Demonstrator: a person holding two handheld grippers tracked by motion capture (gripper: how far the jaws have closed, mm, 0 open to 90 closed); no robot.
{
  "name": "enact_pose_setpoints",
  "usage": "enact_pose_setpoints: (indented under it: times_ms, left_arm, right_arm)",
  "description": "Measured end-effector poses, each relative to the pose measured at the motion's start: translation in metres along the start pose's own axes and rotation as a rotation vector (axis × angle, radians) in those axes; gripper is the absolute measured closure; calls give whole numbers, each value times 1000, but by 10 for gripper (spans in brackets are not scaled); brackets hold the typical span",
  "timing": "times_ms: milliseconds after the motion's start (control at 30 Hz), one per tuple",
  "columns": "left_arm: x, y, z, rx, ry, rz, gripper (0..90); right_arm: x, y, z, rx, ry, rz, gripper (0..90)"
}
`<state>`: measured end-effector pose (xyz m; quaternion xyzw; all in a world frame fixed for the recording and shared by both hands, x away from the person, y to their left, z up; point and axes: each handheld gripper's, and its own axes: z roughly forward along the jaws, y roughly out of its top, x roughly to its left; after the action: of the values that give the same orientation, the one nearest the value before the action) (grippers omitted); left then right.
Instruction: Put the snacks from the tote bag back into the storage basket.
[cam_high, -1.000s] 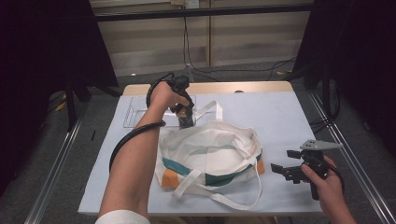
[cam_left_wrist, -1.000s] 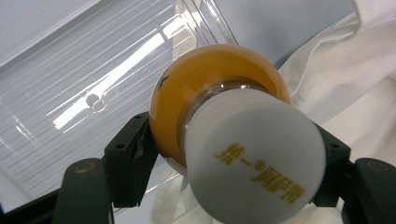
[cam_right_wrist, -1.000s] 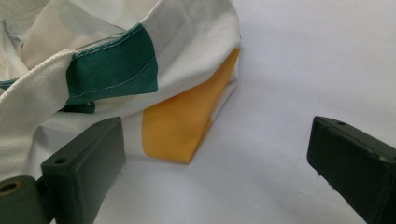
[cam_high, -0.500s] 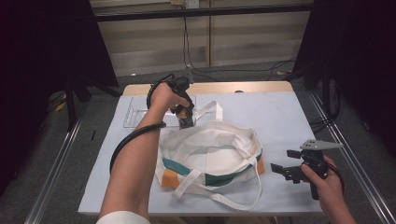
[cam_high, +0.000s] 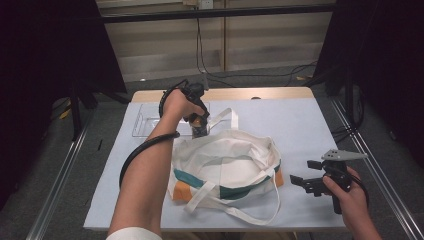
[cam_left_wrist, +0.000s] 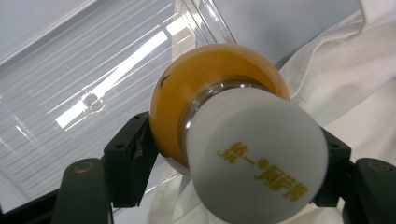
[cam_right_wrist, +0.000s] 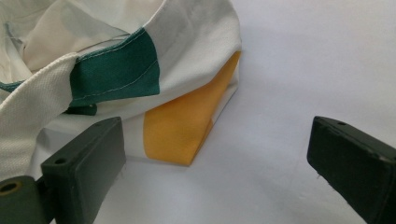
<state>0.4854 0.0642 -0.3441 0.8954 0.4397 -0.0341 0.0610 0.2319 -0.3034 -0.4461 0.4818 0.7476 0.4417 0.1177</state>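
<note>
A white cloth tote bag (cam_high: 227, 162) with green and orange patches lies open in the middle of the table. My left gripper (cam_high: 199, 125) is at the bag's far rim, shut on an orange bottle with a white cap (cam_left_wrist: 224, 126); the bottle (cam_high: 199, 123) hangs partly over the bag's mouth. The black jaws press the bottle from both sides in the left gripper view. My right gripper (cam_high: 303, 174) stands open on the table just right of the bag. Its view shows the bag's orange corner (cam_right_wrist: 187, 126) between the spread jaws, not touched.
A clear plastic tray (cam_high: 150, 120) lies at the far left of the grey table cover (cam_high: 310, 125), right behind the bottle; its ribbed clear wall (cam_left_wrist: 84, 79) fills the left gripper view's background. The bag's long handles (cam_high: 240, 212) trail toward the front edge.
</note>
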Motion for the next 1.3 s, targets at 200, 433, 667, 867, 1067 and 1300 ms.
enact_pose_setpoints:
  times_ms: [200, 433, 667, 867, 1067, 1300]
  left_arm:
    - [0, -2, 0, -11, 3, 0, 296]
    - [0, -2, 1, -21, 9, 11, 295]
    - [0, -4, 1, -32, 5, 11, 291]
    - [0, -5, 1, -29, 6, 20, 261]
    - [0, -6, 1, -24, -3, 10, 203]
    - [2, -8, -1, -32, -9, 2, 167]
  right_arm:
    - [-1, 0, 1, -3, -4, 0, 39]
    - [0, 0, 0, 1, -3, -1, 39]
    - [1, 0, 1, 4, 1, 0, 39]
    - [0, 0, 1, 2, 1, 1, 39]
    - [1, 0, 1, 3, 0, -1, 39]
    - [0, -1, 1, 4, 0, -2, 39]
